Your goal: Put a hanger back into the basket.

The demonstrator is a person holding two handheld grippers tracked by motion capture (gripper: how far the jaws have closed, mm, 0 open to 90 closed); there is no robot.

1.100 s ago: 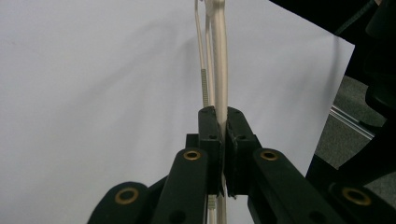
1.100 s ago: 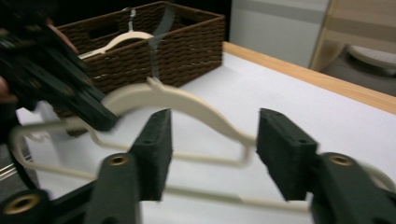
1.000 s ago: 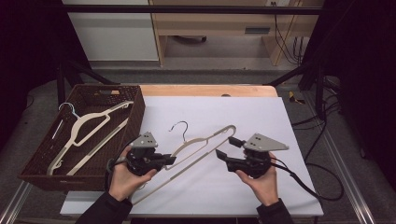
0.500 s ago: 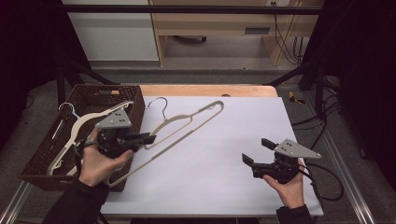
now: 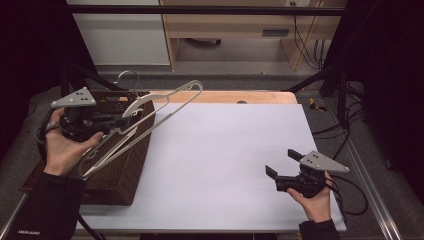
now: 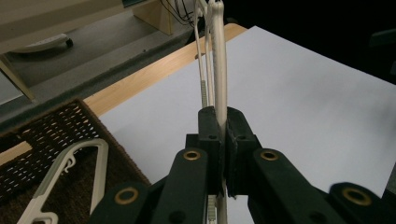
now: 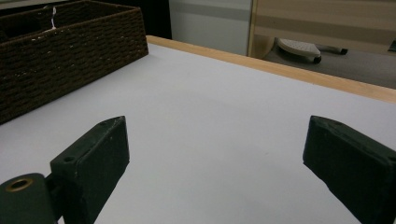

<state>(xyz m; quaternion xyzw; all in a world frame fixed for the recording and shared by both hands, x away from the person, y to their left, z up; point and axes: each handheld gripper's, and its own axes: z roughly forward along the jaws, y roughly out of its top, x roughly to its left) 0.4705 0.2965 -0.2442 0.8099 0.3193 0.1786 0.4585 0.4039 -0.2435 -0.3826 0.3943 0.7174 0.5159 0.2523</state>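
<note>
A cream plastic hanger [image 5: 165, 107] with a metal hook hangs tilted in the air above the brown wicker basket [image 5: 127, 165] at the table's left edge. My left gripper [image 5: 116, 122] is shut on the hanger's lower bar. In the left gripper view the jaws pinch the hanger [image 6: 219, 60] at the left gripper [image 6: 223, 140], and another pale hanger [image 6: 70, 172] lies in the basket [image 6: 42, 140] below. My right gripper [image 5: 283, 163] is open near the front right of the white table [image 5: 225, 145]. Nothing sits between the right gripper [image 7: 222, 163] jaws.
A wooden strip [image 5: 235, 97] runs along the table's far edge. The basket's woven wall [image 7: 60, 51] stands far left in the right gripper view. Cables [image 5: 350, 200] trail off the table's right side. A dark metal frame surrounds the table.
The right gripper let go of the hanger and drew back to the front right, open. The left gripper carried the hanger left and up, over the basket.
</note>
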